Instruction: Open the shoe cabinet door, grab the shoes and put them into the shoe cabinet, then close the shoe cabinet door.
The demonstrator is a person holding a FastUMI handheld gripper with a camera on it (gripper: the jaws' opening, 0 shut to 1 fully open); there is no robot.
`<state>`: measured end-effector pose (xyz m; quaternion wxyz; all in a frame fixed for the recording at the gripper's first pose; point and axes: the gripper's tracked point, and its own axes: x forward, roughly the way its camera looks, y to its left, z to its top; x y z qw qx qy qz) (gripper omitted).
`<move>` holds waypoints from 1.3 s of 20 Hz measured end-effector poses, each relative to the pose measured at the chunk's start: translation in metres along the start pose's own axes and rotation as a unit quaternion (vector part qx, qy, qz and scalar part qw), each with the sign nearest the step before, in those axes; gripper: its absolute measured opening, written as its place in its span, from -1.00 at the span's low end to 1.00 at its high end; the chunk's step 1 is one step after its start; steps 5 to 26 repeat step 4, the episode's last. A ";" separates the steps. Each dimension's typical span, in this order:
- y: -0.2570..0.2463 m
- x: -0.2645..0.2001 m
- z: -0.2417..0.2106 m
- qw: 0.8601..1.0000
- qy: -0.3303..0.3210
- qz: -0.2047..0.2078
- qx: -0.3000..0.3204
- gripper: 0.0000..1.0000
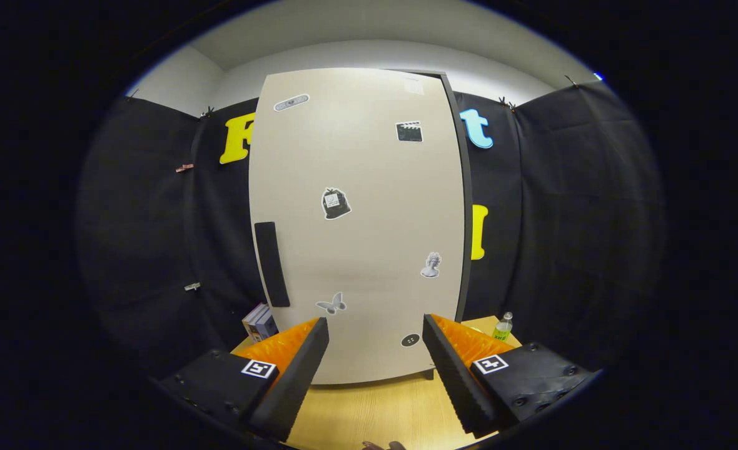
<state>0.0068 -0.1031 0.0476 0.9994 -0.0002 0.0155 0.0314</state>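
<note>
Tall pale-beige shoe cabinet door (369, 237), dotted with small stickers, standing upright on a light wooden table (369, 412) and lying flush against the cabinet front, shut as far as can be seen. Facing that door squarely: a hand-held gripper (375, 324), jaws spread wide, gripping nothing, with the door's lower part framed in the gap between them.

Near the door's left edge, about halfway down: a narrow black strip handle (272, 264), long axis running up and down the door. From the jaws, ahead, up and to the left, beyond the left jaw and clear of both. Down the door's right edge, a dark sliver of the cabinet's side, hinting at hinges there and a swing from the handle side, though that is only a reading.

Beside the door's lower left corner, a small stack of boxes or books (259, 322); beside its lower right corner, a small clear plastic bottle with a green label (502, 327), both on the table.

Whatever sits behind the door, hidden. A shut door with released jaws in front: fitting either a cabinet yet to be filled or one with the shoes already inside and closed again. Not settled by this view.

For any grip on the handle, a jaw line set across the strip, not along it.
</note>
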 end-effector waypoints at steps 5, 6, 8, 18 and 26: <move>-0.002 0.001 -0.003 1.000 0.001 -0.001 -0.001 0.97; -0.002 0.001 -0.003 1.000 0.001 -0.001 -0.001 0.97; -0.002 0.001 -0.003 1.000 0.001 -0.001 -0.001 0.97; -0.002 0.001 -0.003 1.000 0.001 -0.001 -0.001 0.97; -0.002 0.001 -0.003 1.000 0.001 -0.001 -0.001 0.97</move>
